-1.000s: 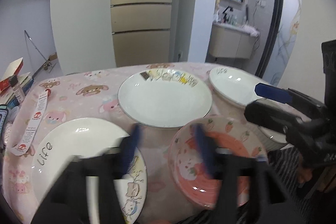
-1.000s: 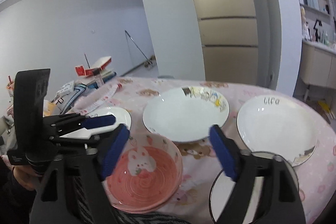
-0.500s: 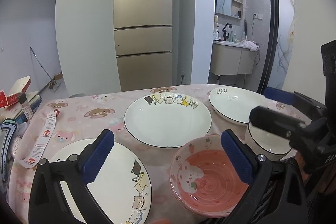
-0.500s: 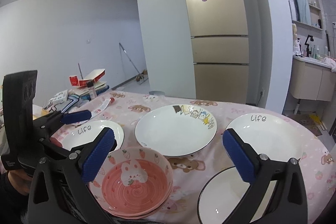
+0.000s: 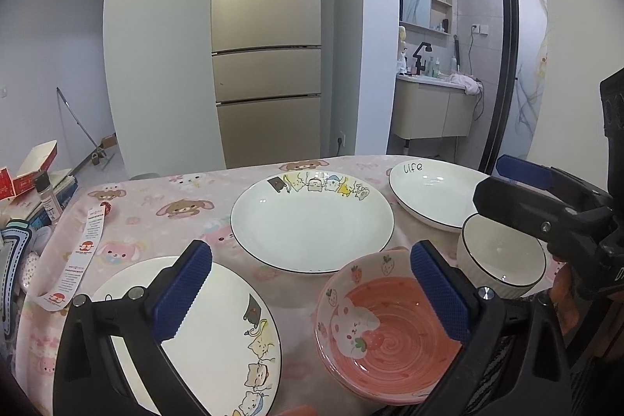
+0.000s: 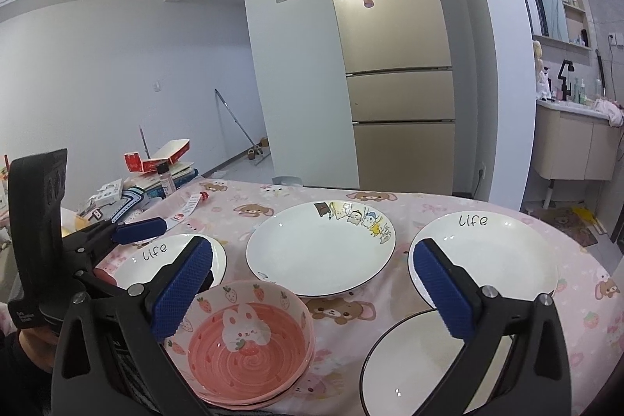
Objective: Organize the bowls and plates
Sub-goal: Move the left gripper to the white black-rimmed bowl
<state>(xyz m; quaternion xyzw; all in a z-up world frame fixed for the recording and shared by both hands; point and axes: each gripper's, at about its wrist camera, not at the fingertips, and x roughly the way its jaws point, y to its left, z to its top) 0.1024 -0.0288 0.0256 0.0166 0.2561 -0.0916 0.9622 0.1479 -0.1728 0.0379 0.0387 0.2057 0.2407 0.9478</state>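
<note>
Pink bowl [image 5: 390, 330] at near table edge [image 6: 585, 260]; left tongs [image 5: 312, 295], right tongs [image 6: 312, 291] spread wide above, holding nothing.

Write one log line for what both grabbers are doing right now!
left gripper: open, empty | right gripper: open, empty | pink bowl: on table, untouched | plates: not stacked

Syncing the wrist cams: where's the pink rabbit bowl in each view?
Left wrist: pink rabbit bowl sits bottom right of centre, partly behind the left gripper's right finger.
Right wrist: bottom left of centre, beside the right gripper's left finger.
Shared landmark: the cartoon-rimmed plate, just beyond the bowl in both.
</note>
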